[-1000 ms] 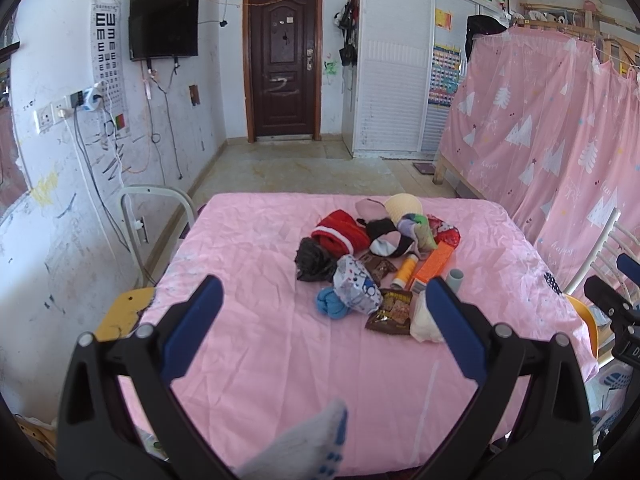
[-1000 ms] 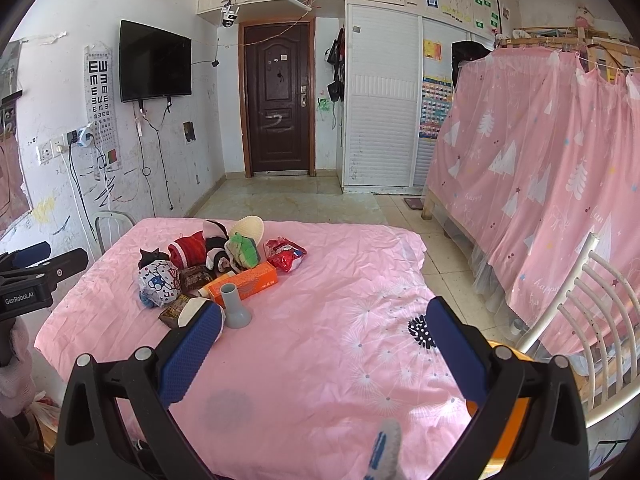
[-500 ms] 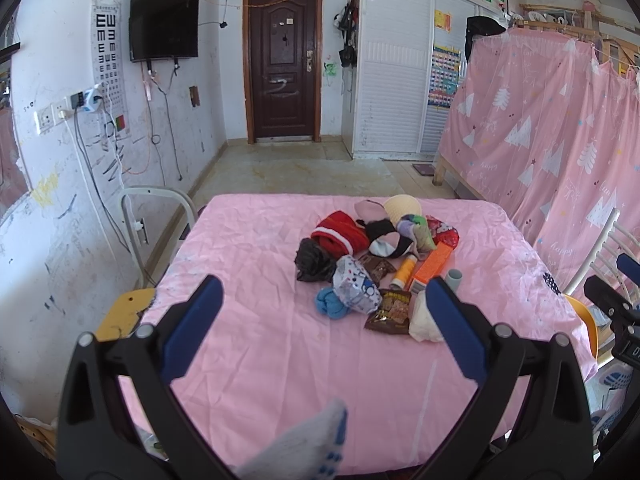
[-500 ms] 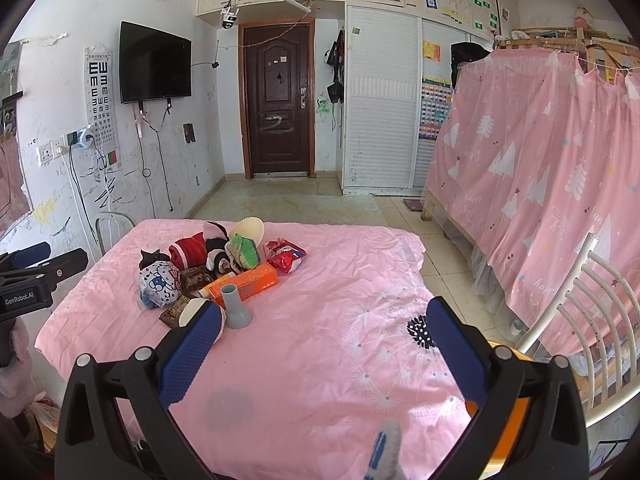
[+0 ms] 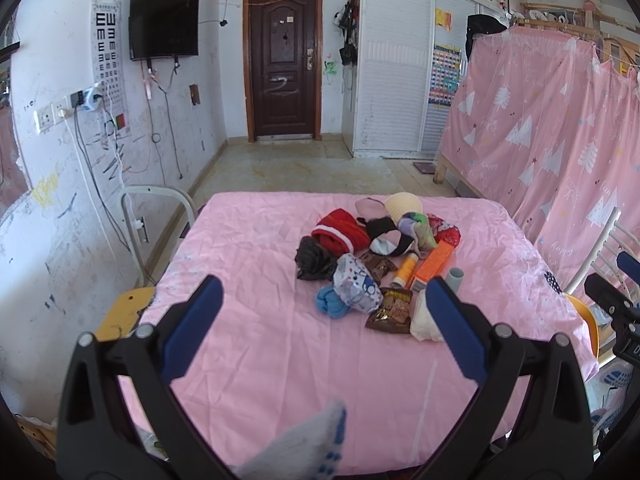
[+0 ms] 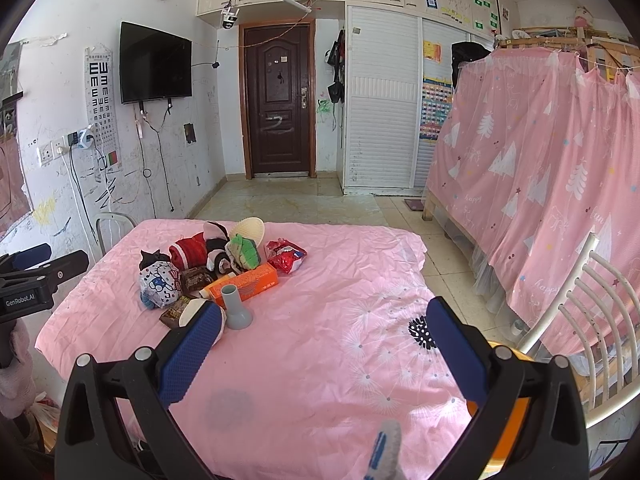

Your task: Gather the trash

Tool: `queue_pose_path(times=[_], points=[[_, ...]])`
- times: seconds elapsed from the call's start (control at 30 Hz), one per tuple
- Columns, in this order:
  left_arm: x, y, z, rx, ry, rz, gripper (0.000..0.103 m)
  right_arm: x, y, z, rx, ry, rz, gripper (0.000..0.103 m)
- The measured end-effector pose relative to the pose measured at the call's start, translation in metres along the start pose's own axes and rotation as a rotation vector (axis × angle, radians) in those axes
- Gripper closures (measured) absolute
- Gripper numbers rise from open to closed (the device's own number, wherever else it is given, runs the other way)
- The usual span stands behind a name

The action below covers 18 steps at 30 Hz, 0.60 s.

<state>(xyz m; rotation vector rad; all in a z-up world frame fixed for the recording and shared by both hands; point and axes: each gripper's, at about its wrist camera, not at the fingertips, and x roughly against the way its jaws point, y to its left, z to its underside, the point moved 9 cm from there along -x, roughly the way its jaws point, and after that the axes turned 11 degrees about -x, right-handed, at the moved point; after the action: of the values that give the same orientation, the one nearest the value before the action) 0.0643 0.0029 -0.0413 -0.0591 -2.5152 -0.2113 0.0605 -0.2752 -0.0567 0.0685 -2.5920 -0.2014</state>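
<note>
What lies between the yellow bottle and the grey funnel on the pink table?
The orange box lies between the yellow bottle and the grey funnel on the pink table; the left wrist view shows this.

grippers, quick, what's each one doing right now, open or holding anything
Left gripper: open, holding nothing, above the pink tablecloth.
Right gripper: open, holding nothing.

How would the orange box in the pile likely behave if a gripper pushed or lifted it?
The orange box looks like thin carton, so probably light and stiff but crushable. Lying flat on the wrinkled pink cloth, it should slide rather than roll, likely nudging the grey funnel-shaped piece beside it.
</note>
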Motion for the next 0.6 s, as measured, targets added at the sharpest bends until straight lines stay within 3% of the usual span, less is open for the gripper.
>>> queue_pose_path(times=[0.27, 0.6], points=[[-0.032, 0.006, 0.010, 0.016, 0.090, 0.022, 0.006, -0.032, 0.041, -0.004, 0.065, 0.067, -0.121, 0.010], [-0.083, 0.000, 0.020, 0.035, 0.191, 0.080, 0.006, -0.085, 0.079, 0.031, 0.072, 0.268, -0.308, 0.010]])
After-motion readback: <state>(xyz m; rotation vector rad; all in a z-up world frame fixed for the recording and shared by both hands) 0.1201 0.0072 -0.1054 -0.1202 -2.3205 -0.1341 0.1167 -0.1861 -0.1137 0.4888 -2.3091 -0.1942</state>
